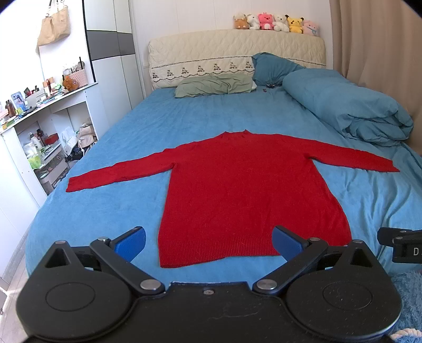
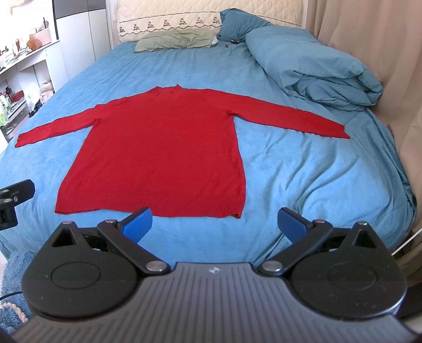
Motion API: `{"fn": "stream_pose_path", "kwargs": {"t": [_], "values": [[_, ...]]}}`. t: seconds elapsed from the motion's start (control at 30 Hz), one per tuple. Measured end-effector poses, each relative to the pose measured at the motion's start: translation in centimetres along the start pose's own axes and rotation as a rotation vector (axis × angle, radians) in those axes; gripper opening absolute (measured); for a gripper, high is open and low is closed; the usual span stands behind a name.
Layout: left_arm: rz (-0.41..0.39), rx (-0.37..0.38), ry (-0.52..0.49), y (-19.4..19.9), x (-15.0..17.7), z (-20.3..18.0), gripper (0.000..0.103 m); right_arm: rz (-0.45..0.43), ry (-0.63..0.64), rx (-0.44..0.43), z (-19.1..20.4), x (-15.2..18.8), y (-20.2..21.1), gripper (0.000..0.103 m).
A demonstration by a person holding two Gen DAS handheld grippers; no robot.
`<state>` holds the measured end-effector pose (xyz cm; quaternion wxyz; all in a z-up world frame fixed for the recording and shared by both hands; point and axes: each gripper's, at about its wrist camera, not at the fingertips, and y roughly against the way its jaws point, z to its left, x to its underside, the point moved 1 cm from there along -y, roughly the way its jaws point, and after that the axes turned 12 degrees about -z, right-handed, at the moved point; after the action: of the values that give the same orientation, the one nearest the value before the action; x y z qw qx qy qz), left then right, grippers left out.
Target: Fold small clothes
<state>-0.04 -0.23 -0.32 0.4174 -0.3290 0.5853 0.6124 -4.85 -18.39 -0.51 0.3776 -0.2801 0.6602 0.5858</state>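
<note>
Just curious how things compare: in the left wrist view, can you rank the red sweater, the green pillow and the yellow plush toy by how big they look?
1. red sweater, by far.
2. green pillow.
3. yellow plush toy.
The pillow and toy sit farther away, so they look smaller than they are.

Pretty bright, soft daylight in both views, seems to come in from the curtain [image 2: 369,31] side on the right. Shadows are weak, just a faint one under the duvet [image 1: 350,105]. Heavy fisheye bend at the edges, dark vignette in the corners. The cabinet [image 1: 105,15] looks blown out. The close-up tongs bodies are a bit soft; the bed [image 2: 290,163] is sharp.
</note>
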Motion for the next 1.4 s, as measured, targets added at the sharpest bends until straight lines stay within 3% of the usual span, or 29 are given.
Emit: {"fn": "stream_pose_path", "kwargs": {"t": [1.4], "values": [[-0.002,-0.012,0.002,0.14,-0.12,0.05,0.103,-0.006,0.003,-0.001,0.56,-0.09,0.19,0.103]]}}
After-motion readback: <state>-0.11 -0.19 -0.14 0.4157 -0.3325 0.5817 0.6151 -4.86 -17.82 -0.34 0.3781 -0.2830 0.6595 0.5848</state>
